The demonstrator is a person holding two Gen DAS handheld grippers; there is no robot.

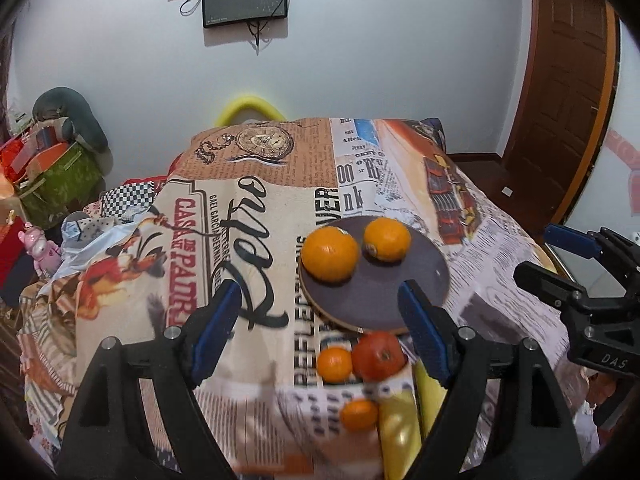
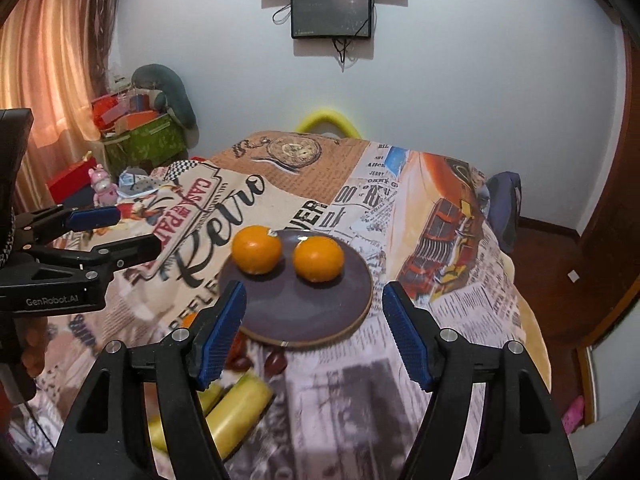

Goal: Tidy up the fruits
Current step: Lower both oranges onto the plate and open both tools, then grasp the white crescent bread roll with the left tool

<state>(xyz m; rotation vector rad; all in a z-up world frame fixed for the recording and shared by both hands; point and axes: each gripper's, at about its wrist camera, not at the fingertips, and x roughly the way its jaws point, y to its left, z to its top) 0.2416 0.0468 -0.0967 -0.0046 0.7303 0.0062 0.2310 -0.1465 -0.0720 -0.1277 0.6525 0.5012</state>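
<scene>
A dark round plate (image 1: 376, 300) (image 2: 304, 312) sits mid-table with two oranges on it: one at left (image 1: 330, 254) (image 2: 257, 250), one at right (image 1: 387, 239) (image 2: 318, 259). Loose on the cloth in front of the plate lie a small orange (image 1: 334, 364), a red tomato (image 1: 378, 356), another small orange (image 1: 359, 414) and yellow bananas (image 1: 400, 428) (image 2: 236, 408). My left gripper (image 1: 320, 328) is open and empty above the loose fruit. My right gripper (image 2: 314, 336) is open and empty over the plate's near edge.
The table carries a retro newspaper-print cloth (image 1: 248, 208) (image 2: 460, 300). Small dark red fruits (image 2: 276, 360) lie by the plate's front rim. Cluttered boxes and toys (image 1: 52, 172) stand left of the table. A wooden door (image 1: 568, 80) is at right.
</scene>
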